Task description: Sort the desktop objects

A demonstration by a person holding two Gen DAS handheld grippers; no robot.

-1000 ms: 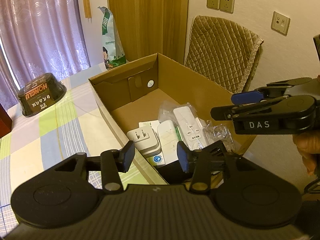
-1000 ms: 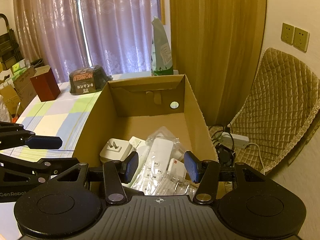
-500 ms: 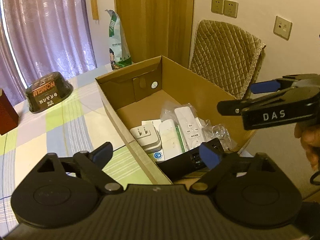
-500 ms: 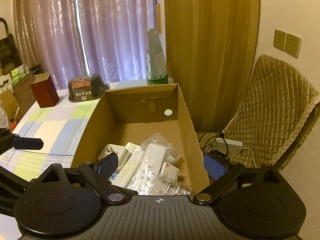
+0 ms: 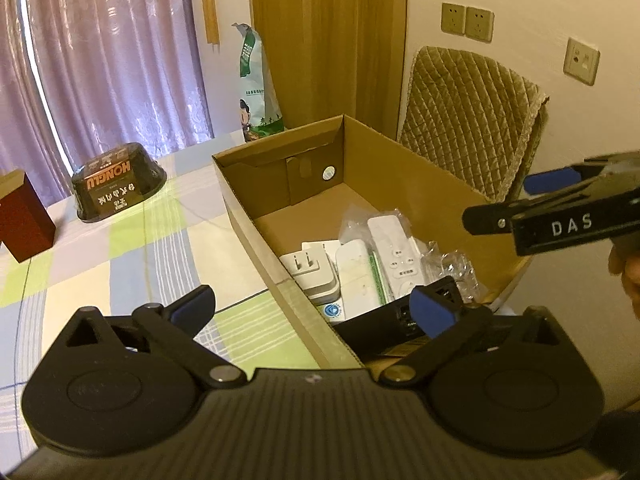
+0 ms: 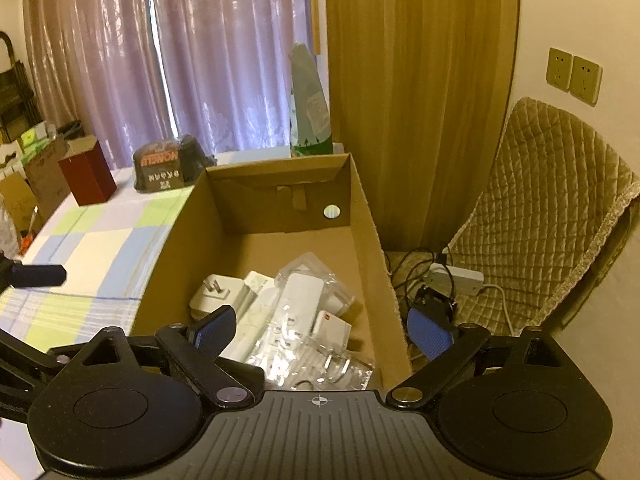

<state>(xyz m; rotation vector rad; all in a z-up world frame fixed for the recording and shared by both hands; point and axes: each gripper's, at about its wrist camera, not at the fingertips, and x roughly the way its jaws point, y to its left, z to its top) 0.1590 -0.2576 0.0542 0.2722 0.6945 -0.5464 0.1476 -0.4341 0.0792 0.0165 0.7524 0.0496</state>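
On the checked tablecloth [image 5: 120, 248]: one cardboard box [image 5: 400, 176], one red box [image 5: 22, 220].

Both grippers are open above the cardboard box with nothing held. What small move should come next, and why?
Probably swing the left gripper toward the table: the black bowl and red box sit outside the cardboard box, which already holds the white plug adapter and other white pieces. The right gripper is empty too.

Home room: lilac curtains [image 6: 160, 60], quilted chair [image 6: 560, 208], checked tablecloth [image 5: 120, 248]
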